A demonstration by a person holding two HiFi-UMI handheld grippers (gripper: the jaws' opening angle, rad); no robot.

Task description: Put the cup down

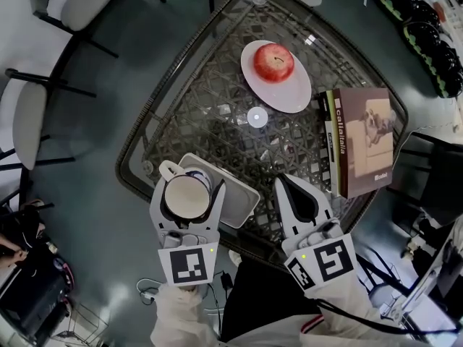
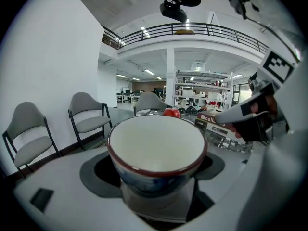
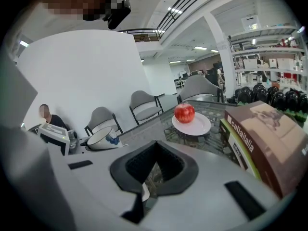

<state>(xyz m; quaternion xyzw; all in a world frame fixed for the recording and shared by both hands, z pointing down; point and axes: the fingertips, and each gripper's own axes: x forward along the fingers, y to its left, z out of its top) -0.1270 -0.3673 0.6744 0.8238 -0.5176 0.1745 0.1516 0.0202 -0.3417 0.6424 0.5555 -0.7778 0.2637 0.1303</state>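
My left fingers (image 1: 157,207) pinch the one cup (image 1: 185,196) by its sides, upright, mouth up, handle pointing away from me. It sits over the near left corner of the single white tray (image 1: 243,195) at the near edge of the surface (image 1: 217,85), so the way is straight down. My right fingers (image 1: 300,202), pressed together and empty, wait just beside

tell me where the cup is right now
In the head view the cup is low on the left, clamped in the left gripper over the white tray at the table's near edge.
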